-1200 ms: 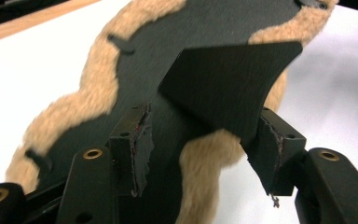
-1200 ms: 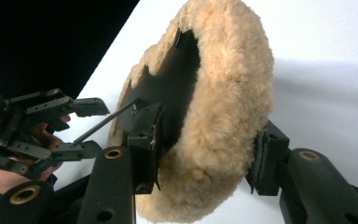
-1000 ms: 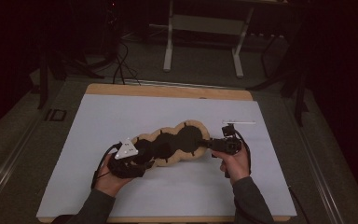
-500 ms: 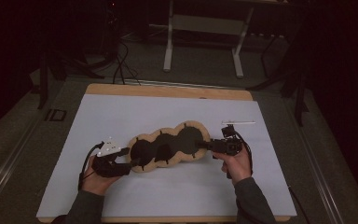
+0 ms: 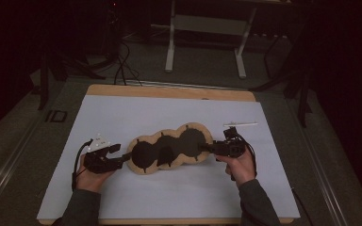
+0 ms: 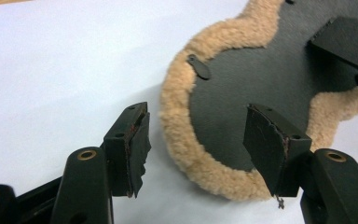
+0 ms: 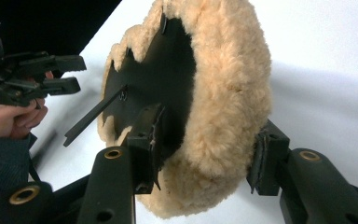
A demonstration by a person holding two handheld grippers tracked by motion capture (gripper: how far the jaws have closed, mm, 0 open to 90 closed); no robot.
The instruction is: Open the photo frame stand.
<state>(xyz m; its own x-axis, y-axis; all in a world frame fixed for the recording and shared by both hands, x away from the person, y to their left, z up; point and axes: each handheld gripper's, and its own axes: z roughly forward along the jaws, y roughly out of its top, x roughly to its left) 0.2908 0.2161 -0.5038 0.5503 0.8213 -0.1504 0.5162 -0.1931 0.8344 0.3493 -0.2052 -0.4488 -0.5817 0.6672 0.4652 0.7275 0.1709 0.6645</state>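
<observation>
A three-lobed black pad with a tan fleece rim [image 5: 169,148] lies on the white table cover. My right gripper [image 5: 202,147] is shut on its right end. In the right gripper view one jaw presses the black face and the other the fleece rim [image 7: 223,79], with the gripper [image 7: 205,154] holding that end tipped up. My left gripper [image 5: 119,156] stands open just left of the pad's left lobe. In the left gripper view the fleece edge [image 6: 182,140] lies ahead between the spread jaws of the gripper [image 6: 198,149], untouched. The left gripper [image 7: 79,73] also shows far off in the right gripper view.
A white cover [image 5: 122,117] spreads over the wooden table [image 5: 169,92]. A thin white strip [image 5: 240,124] lies behind my right hand. A black strap [image 7: 93,116] sticks out from the pad's black face. Beyond the table stand a white frame [image 5: 207,23] and floor cables [image 5: 122,66].
My left gripper has drawn back to the left, off the pad's left lobe, and now stands beside it. The right gripper keeps its hold in place.
</observation>
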